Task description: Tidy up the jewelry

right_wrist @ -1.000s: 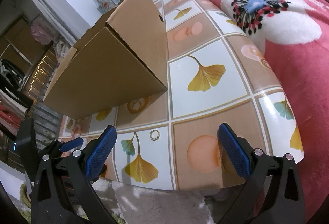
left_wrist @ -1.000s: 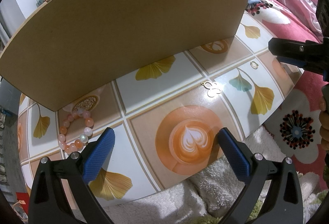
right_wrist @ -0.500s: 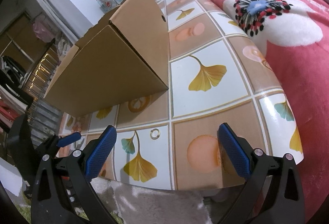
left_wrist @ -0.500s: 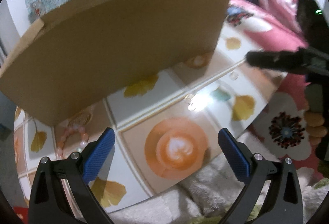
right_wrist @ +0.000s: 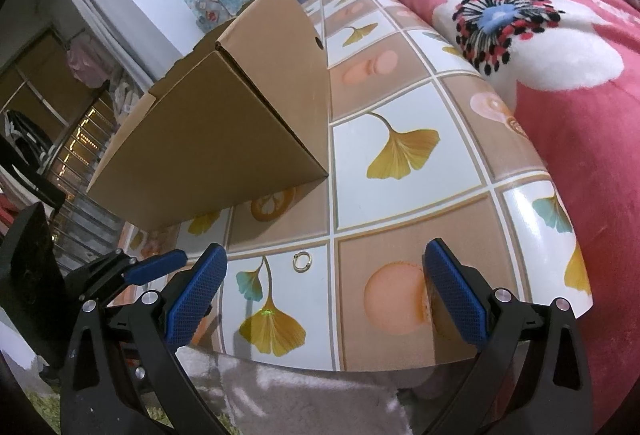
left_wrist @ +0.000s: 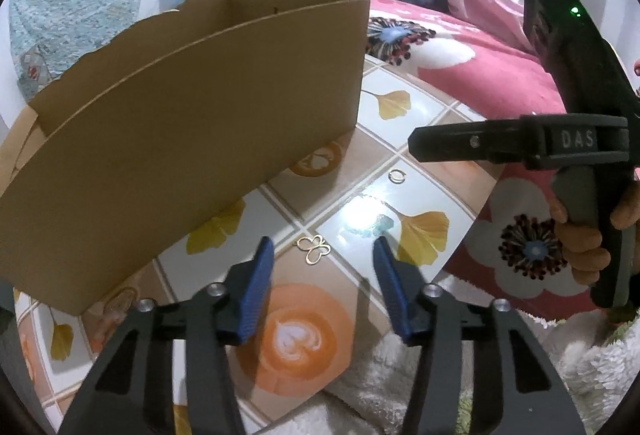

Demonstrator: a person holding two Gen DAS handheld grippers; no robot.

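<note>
A gold butterfly charm (left_wrist: 314, 249) lies on the ginkgo-patterned table (left_wrist: 404, 107), just ahead of my left gripper (left_wrist: 322, 255). It sits between the two blue fingertips without touching either. The jaws are closing, and nothing is gripped. A small gold ring (left_wrist: 397, 175) rests further right, near the table's edge. In the right wrist view that ring (right_wrist: 301, 261) sits just ahead of my right gripper (right_wrist: 326, 275), which stands wide open and holds nothing. A tall cardboard box (left_wrist: 180, 139) stands behind both pieces.
The box (right_wrist: 224, 139) fills the left half of the table. A pink floral blanket (left_wrist: 480, 75) borders the table (right_wrist: 400, 223) on the right. A white fluffy rug (left_wrist: 400, 367) lies below the near edge. A hand (left_wrist: 580, 247) holds the right gripper's handle.
My left gripper has swung right onto the butterfly charm and its jaws have narrowed. The bead bracelet has slipped out of its view. The right gripper has stayed still and open.
</note>
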